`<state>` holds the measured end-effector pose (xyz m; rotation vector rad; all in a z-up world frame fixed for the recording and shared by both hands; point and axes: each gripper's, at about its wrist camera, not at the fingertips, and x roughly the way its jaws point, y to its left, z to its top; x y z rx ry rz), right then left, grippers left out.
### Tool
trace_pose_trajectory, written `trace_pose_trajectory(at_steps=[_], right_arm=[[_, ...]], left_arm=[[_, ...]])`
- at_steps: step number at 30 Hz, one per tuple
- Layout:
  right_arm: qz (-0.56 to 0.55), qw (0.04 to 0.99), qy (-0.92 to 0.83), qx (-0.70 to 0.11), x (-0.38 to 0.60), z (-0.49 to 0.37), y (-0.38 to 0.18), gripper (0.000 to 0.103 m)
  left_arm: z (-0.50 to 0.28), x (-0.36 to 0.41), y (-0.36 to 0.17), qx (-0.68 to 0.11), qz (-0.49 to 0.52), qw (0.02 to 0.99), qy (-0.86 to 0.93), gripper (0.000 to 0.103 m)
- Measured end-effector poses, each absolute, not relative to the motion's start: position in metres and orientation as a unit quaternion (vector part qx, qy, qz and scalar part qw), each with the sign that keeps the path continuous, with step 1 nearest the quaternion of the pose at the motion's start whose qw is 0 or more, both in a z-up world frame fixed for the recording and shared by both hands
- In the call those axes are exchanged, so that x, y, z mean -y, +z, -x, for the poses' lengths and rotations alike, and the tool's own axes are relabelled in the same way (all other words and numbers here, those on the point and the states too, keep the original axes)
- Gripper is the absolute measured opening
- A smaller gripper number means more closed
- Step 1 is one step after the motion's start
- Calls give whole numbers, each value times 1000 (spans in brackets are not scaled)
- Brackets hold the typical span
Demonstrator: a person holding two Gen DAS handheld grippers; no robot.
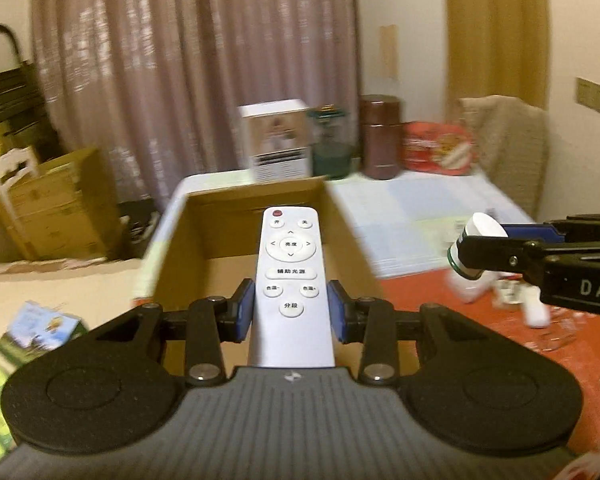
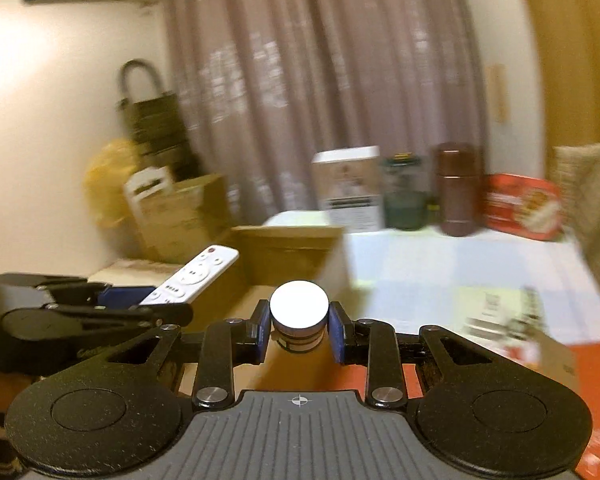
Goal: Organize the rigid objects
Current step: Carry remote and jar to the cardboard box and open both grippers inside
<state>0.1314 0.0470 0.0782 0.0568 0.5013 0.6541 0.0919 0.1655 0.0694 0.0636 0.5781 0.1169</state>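
My left gripper (image 1: 291, 312) is shut on a white remote control (image 1: 290, 280), whose red button end points forward over an open cardboard box (image 1: 256, 196). In the right wrist view the same remote (image 2: 192, 276) sticks up at the left from the left gripper (image 2: 148, 300), in front of the box (image 2: 288, 248). My right gripper (image 2: 299, 330) is shut on a small white-capped bottle (image 2: 299, 308), held upright by its neck. The left wrist view shows that bottle (image 1: 478, 248) and the right gripper (image 1: 496, 246) at the right, above the red surface (image 1: 480, 320).
At the back of the white-covered table (image 2: 440, 264) stand a white carton (image 2: 348, 188), a green jar (image 2: 404, 196), a brown canister (image 2: 458, 188) and a red tin (image 2: 520, 206). Small white items (image 1: 532, 308) lie on the red surface. Cardboard boxes (image 1: 56, 208) sit at left.
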Motion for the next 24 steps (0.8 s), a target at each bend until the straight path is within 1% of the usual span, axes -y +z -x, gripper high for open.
trace_pose_trajectory(at_steps=[4,7,14,20,21,22,23,24], right_arm=[[-4,901,351,-256,-87,-140,64,27],[4,894,356,-271,-102,-145,51,27],[17,889,349,-296,-113,-156,31,27],[14,889,350,-295,-115,-158,28,27],[10,888,355,-294,-115,-158,30,29],[3,887,356,-293,-114,-159,30,44],[-6,889,355,-288,-111,-159,33,55],[-11,892,356,-279,-109,-157,35,70]], left_arm=[[-92,-202,62,-295,-16,952,77,33],[-94,-215,55,-297,-7,952,79,33],[-102,-224,38,-303,5,950,71,33],[-105,-229,34,-305,14,950,72,34],[-104,-230,34,-302,19,950,77,36],[-103,-233,35,-299,22,951,83,41],[-101,-234,37,-295,23,951,87,42],[-99,-235,38,-292,25,952,92,42]])
